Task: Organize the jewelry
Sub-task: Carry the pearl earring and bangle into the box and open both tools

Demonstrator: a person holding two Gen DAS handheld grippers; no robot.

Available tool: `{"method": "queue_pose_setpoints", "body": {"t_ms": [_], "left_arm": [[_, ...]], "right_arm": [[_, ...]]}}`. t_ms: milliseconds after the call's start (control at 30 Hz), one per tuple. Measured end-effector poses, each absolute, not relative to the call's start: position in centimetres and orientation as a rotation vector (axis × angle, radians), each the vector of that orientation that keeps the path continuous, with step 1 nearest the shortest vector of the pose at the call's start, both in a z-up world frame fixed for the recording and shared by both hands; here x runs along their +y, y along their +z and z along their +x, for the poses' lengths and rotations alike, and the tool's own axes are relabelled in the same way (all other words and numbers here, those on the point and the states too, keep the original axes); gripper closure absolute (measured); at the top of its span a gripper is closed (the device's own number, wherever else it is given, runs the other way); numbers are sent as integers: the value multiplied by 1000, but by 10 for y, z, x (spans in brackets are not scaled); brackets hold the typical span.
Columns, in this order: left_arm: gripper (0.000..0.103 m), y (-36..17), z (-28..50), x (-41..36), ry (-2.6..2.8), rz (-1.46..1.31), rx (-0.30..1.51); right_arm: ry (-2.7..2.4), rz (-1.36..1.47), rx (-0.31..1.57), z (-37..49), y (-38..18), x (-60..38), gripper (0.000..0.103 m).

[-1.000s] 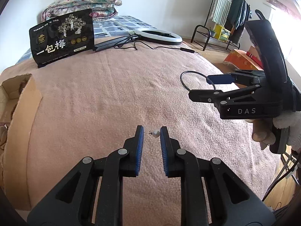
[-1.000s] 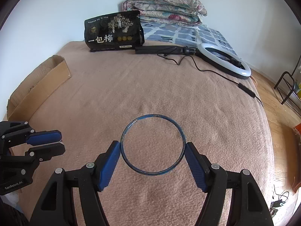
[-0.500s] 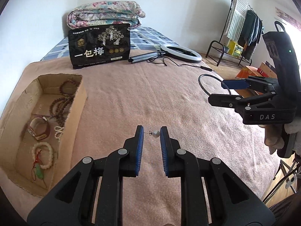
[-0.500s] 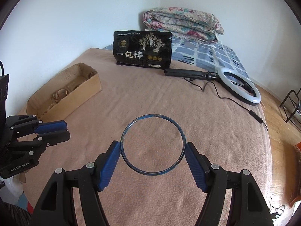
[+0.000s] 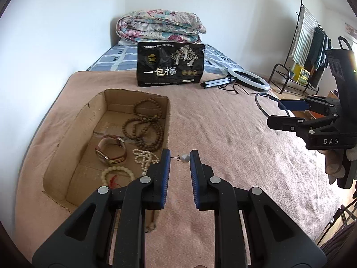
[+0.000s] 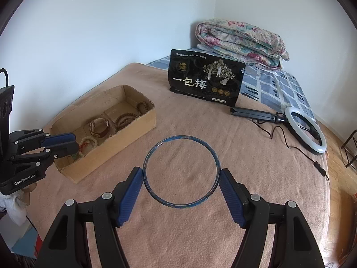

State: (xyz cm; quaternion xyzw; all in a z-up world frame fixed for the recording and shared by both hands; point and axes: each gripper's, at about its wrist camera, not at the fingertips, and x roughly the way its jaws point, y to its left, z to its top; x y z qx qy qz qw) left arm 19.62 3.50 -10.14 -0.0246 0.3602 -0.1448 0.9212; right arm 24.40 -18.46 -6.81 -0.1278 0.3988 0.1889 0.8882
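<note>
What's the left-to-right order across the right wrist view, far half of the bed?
left tool → cardboard box → black bag → folded quilt → ring light

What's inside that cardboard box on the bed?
The cardboard box holds brown bead strands, a wristwatch, a white pearl string and a pale bead bracelet. The left gripper covers the near right corner.
</note>
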Motion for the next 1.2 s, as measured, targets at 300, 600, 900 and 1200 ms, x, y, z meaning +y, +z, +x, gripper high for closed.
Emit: {"method": "queue_pose_setpoints", "body": {"t_ms": [300, 600, 900, 1200], "left_arm": [[86, -100, 199, 77, -231, -65, 730], [86, -102, 201, 108, -186, -77, 730], [86, -106, 207, 130, -155, -88, 737], [86, -111, 213, 140, -141, -95, 743]], "right_arm": [[452, -284, 819, 255, -67, -137, 31], [496, -287, 826, 272, -71, -96, 31], [525, -272, 847, 295, -83, -63, 31], [539, -288, 855, 312, -95, -36, 31]]}}
